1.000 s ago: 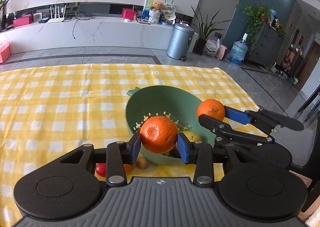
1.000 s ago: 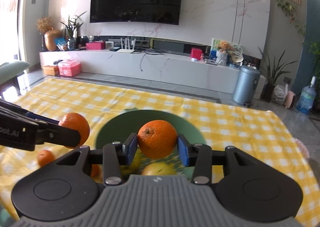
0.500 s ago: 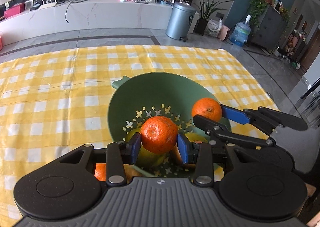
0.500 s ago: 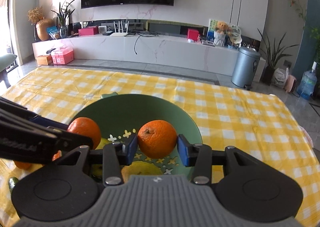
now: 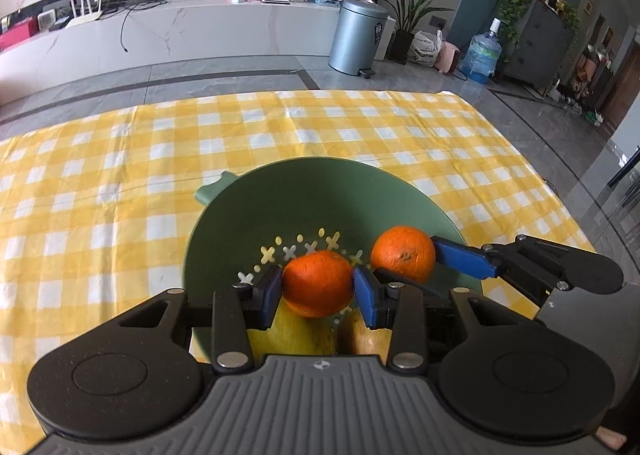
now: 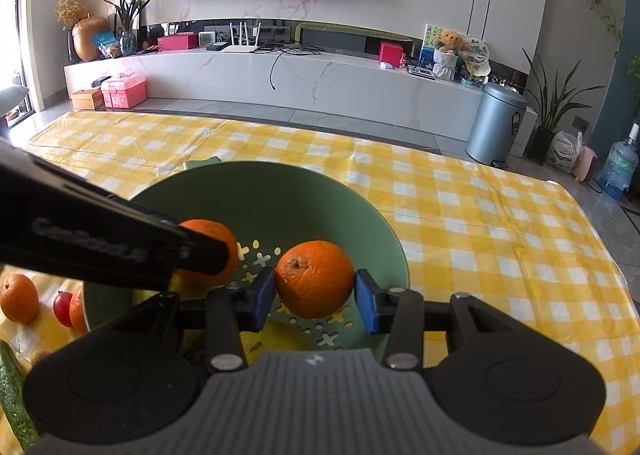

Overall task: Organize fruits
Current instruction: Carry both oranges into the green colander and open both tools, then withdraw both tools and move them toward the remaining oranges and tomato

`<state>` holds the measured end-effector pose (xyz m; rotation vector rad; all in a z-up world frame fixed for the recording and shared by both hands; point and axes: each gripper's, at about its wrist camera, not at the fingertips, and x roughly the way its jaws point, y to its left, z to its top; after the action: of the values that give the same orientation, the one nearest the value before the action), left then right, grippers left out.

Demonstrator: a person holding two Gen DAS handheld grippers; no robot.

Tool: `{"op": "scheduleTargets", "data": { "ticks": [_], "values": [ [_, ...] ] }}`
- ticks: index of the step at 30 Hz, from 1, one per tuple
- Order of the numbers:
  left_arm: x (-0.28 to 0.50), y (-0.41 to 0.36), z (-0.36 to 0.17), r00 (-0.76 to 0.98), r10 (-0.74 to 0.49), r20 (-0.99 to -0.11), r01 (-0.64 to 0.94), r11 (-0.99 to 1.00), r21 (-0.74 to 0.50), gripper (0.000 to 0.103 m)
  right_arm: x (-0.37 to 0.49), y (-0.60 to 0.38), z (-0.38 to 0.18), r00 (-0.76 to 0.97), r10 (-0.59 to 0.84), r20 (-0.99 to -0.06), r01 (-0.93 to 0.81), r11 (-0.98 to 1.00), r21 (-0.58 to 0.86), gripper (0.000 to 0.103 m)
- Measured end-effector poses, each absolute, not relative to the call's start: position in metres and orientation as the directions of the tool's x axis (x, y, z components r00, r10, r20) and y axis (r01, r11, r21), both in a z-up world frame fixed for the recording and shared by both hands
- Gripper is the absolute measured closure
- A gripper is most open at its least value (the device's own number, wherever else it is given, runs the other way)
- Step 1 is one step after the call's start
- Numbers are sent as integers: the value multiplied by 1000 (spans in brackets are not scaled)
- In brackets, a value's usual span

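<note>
A green colander bowl (image 5: pixel 304 199) stands on the yellow checked tablecloth; it also shows in the right wrist view (image 6: pixel 280 195). My left gripper (image 5: pixel 318 291) is shut on an orange (image 5: pixel 318 283) and holds it low inside the bowl, over yellow fruit (image 5: pixel 296 331). My right gripper (image 6: pixel 314 295) is shut on a second orange (image 6: pixel 315 279), also inside the bowl, to the right of the first. The right gripper and its orange (image 5: pixel 403 253) show in the left wrist view. The left gripper's orange (image 6: pixel 212 235) shows partly hidden in the right wrist view.
Left of the bowl lie an orange (image 6: pixel 18 299), a red tomato (image 6: pixel 63 309), another orange (image 6: pixel 77 311) and a green cucumber (image 6: pixel 14 395). Yellow fruit (image 6: pixel 276 337) lies in the bowl's bottom. The table's right edge is close to the bowl.
Both grippers have moved forward and down with their oranges, from above the bowl's rim to low inside it. Both stay shut.
</note>
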<state>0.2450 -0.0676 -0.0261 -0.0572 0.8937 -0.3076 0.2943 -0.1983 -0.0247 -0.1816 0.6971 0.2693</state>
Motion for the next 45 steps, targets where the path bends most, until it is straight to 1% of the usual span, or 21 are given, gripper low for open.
{"op": "scheduleTargets", "data": {
  "ticks": [6, 13, 16, 18, 23, 25, 26, 29, 32, 35, 36, 37, 38, 42, 45],
  "values": [
    [254, -74, -29, 580, -279, -765, 248, 955, -160, 59, 296, -198, -30, 716, 193, -671, -308, 950, -55, 62],
    [262, -62, -41, 526, -325, -786, 229, 944, -237, 58, 299, -201, -33, 703, 209, -679, -306, 952, -24, 62],
    [261, -59, -40, 519, -350, -780, 234, 936, -264, 54, 299, -201, -34, 704, 218, -676, -312, 950, -18, 62],
    [259, -57, -36, 525, -350, -776, 233, 936, -264, 54, 299, -203, -33, 704, 240, -668, -319, 948, 5, 62],
    [245, -57, -20, 551, -326, -768, 247, 943, -223, 53, 295, -202, -31, 712, 257, -654, -332, 943, 9, 60],
    [237, -55, -12, 563, -311, -766, 252, 947, -200, 53, 294, -203, -30, 711, 263, -652, -333, 943, 17, 57],
    [232, -56, -7, 572, -298, -765, 252, 951, -181, 53, 293, -203, -30, 713, 263, -650, -330, 944, 20, 54],
    [217, -56, 8, 594, -259, -761, 257, 958, -125, 53, 291, -205, -26, 719, 270, -641, -322, 946, 37, 53],
    [203, -52, 24, 610, -241, -755, 257, 961, -99, 53, 285, -207, -21, 732, 269, -626, -303, 951, 53, 52],
    [185, -44, 38, 631, -242, -737, 269, 959, -84, 53, 275, -209, -14, 750, 279, -600, -290, 954, 81, 46],
    [178, -41, 41, 639, -244, -730, 279, 957, -76, 53, 269, -209, -12, 760, 280, -587, -282, 955, 90, 38],
    [172, -39, 44, 642, -249, -725, 290, 954, -70, 53, 263, -209, -9, 772, 279, -571, -274, 957, 97, 34],
    [166, -36, 45, 647, -253, -719, 301, 952, -64, 53, 258, -209, -6, 781, 282, -557, -273, 957, 102, 33],
    [144, -24, 46, 655, -260, -709, 325, 945, -46, 53, 236, -207, 5, 797, 313, -516, -275, 950, 150, 33],
    [134, -17, 41, 660, -234, -714, 319, 948, -16, 53, 221, -204, 9, 800, 333, -499, -281, 943, 180, 34]
  ]
}}
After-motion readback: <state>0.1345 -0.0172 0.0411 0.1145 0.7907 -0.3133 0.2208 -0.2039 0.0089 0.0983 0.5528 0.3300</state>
